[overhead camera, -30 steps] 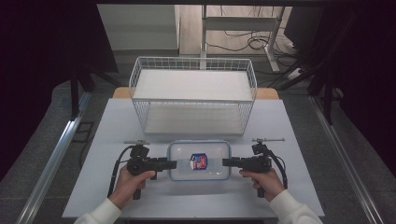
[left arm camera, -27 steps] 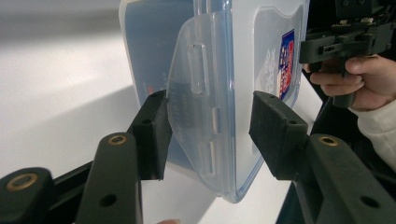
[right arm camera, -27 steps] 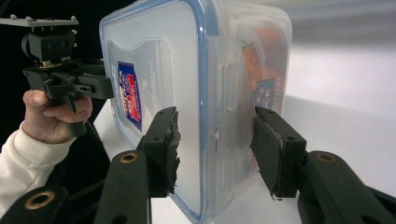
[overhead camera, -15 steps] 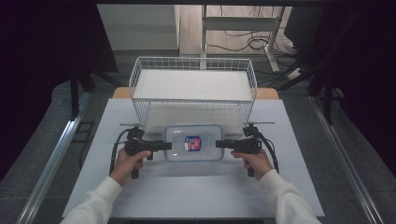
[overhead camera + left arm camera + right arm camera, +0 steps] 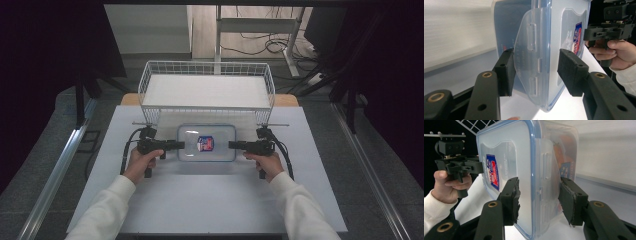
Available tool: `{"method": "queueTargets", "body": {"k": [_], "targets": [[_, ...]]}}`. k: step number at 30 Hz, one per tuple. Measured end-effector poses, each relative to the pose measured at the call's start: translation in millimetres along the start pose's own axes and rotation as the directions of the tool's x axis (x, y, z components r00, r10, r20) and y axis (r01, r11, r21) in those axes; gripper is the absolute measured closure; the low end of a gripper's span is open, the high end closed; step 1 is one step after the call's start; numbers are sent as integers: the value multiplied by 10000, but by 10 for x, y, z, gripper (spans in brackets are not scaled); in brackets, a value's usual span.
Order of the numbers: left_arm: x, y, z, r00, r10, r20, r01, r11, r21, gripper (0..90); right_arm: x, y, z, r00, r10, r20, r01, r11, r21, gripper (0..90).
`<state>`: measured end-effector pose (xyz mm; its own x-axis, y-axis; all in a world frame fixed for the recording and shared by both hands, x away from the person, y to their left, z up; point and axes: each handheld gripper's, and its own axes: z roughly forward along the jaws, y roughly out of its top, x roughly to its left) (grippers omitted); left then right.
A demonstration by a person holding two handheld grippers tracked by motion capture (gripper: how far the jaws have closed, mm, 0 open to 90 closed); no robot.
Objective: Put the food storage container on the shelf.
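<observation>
The clear plastic container point(image 5: 206, 143) with a blue-rimmed lid sits between the two grippers, just in front of the white wire basket point(image 5: 207, 91) that stands at the far side of the white surface point(image 5: 210, 200). The left gripper point(image 5: 181, 145) is applied to the container's left short end, and the right gripper point(image 5: 232, 145) to its right short end, each held level by a hand in a white sleeve. In the left gripper view, the jaws are closed on the container point(image 5: 549, 50) across its thickness, one pad against the underside and the other against the lid, with the lid's locking flap point(image 5: 531, 50) lying between them. In the right gripper view, the jaws likewise clamp the container point(image 5: 529, 170) at its end, one pad on the lid and one on the base (the pads are pressed against the plastic on both sides). A red and blue label point(image 5: 205, 143) is visible at the centre of the lid. Coloured contents show faintly through the wall in the right gripper view; their nature cannot be determined. Whether the container rests on the surface or is raised clear of it cannot be determined.
</observation>
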<state>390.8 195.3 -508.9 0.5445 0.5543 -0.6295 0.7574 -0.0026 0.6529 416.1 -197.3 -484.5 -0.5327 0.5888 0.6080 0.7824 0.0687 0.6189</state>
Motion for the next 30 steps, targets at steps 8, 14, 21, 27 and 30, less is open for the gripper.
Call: {"method": "queueTargets", "body": {"k": [8, 14, 21, 27, 30], "targets": [[57, -18, 60, 9995, -320, -59, 321, 9994, 111, 498, -73, -6, 37, 9998, 151, 100, -151, 9999, 24, 519], [97, -7, 76, 9979, -641, 9, 641, 9979, 14, 497, -119, -4, 60, 9986, 530, 96, -529, 9986, -57, 520], [159, 29, 111, 9910, -1335, 115, 1337, 9909, -167, 493, -170, 18, 87, 9887, 1499, 0, -1498, 9885, -207, 516], [182, 31, 138, 9819, -1887, 166, 1893, 9811, -400, 486, -199, 25, 114, 9785, 2061, -3, -2058, 9774, -479, 512], [198, 33, 144, 9795, -2005, 195, 2012, 9785, -445, 482, -198, 26, 123, 9725, 2331, 37, -2325, 9709, -572, 510]]}}
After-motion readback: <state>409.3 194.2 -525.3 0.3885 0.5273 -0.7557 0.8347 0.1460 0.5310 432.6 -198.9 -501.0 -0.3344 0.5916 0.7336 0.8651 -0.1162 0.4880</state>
